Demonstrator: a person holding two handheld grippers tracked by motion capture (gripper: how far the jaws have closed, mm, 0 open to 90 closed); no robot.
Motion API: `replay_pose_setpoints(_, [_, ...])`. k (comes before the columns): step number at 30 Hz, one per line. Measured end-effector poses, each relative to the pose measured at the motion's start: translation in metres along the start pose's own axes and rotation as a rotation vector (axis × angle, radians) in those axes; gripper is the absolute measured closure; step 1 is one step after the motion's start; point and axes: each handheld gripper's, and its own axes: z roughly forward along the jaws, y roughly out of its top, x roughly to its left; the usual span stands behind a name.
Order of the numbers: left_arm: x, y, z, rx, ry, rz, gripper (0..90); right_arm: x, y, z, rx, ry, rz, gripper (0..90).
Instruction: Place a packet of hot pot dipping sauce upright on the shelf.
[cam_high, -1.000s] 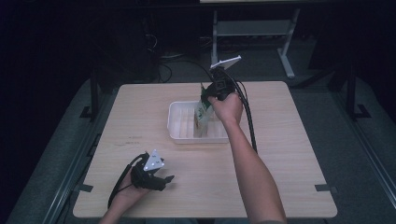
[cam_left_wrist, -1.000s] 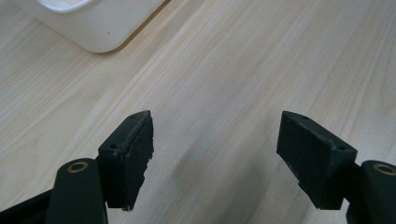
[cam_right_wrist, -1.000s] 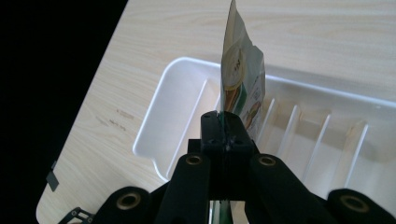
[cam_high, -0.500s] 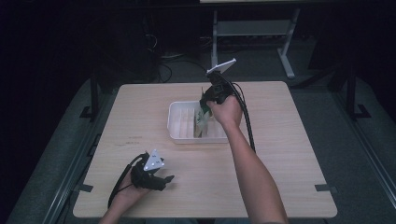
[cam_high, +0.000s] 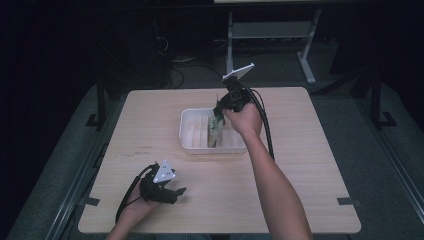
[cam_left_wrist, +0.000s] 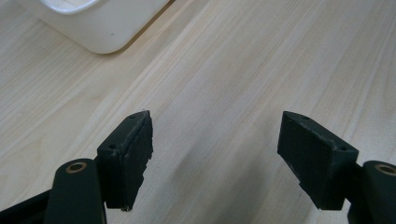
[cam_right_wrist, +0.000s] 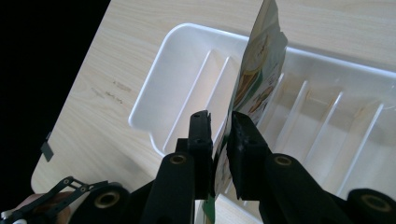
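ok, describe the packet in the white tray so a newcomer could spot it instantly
On the wooden table sits a white ribbed tray. A flat printed packet stands on edge in it, between the jaws of the right gripper, which have just been opening. It is the only green-and-cream printed thing there.

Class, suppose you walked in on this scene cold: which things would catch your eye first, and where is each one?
First, the printed packet standing on edge in the white ribbed tray at mid-table, between the right gripper jaws, which have just been opening. Next, the left gripper near the front edge, jaws wide apart over bare wooden table.
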Motion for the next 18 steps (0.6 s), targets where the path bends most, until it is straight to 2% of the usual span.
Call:
replay_pose_setpoints(11, [0.001, 0.0, 0.0, -0.006, 0.002, -0.003, 25.8, 0.0, -0.002, -0.01, -0.024, 0.019, -0.009, 76.6])
replay_pose_setpoints(18, [0.0, 0.0, 0.0, -0.001, 0.001, -0.001, 25.8, -0.003, -0.005, -0.025, -0.041, 0.028, -0.011, 74.8])
